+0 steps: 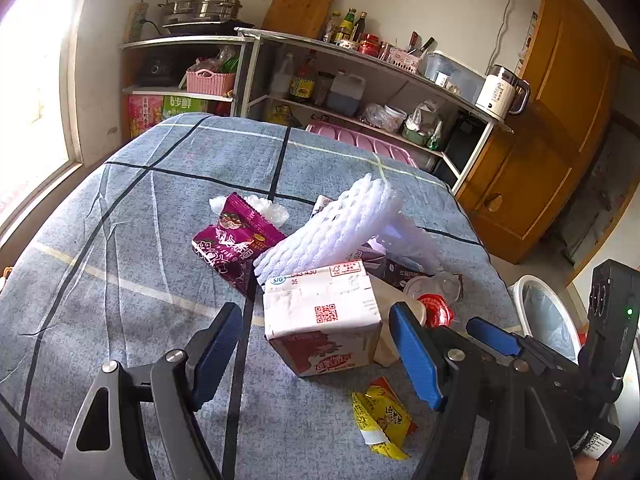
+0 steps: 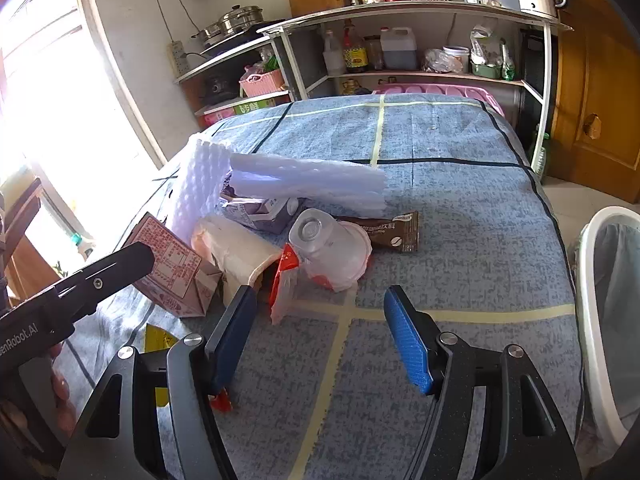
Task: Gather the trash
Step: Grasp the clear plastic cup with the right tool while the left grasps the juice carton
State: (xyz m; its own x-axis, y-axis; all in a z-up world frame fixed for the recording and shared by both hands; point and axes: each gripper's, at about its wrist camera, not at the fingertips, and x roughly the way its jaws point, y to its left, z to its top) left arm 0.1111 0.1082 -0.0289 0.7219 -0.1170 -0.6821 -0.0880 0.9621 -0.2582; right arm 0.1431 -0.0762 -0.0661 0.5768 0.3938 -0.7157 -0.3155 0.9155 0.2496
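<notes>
Between the spread blue pads of the left gripper (image 1: 316, 354) sits a milk carton (image 1: 320, 316), untouched by either pad, on the blue checked tablecloth (image 1: 132, 240). Beside it, the right gripper (image 2: 320, 338) also gapes wide, holding nothing, near a crumpled plastic cup (image 2: 330, 246). White foam netting (image 1: 332, 226) leans over the pile. At the table's right edge stands a white trash bin (image 2: 600, 320).

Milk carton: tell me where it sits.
In the left wrist view, the milk carton stands between the open left hand-held gripper fingers, below the white foam net.
</notes>
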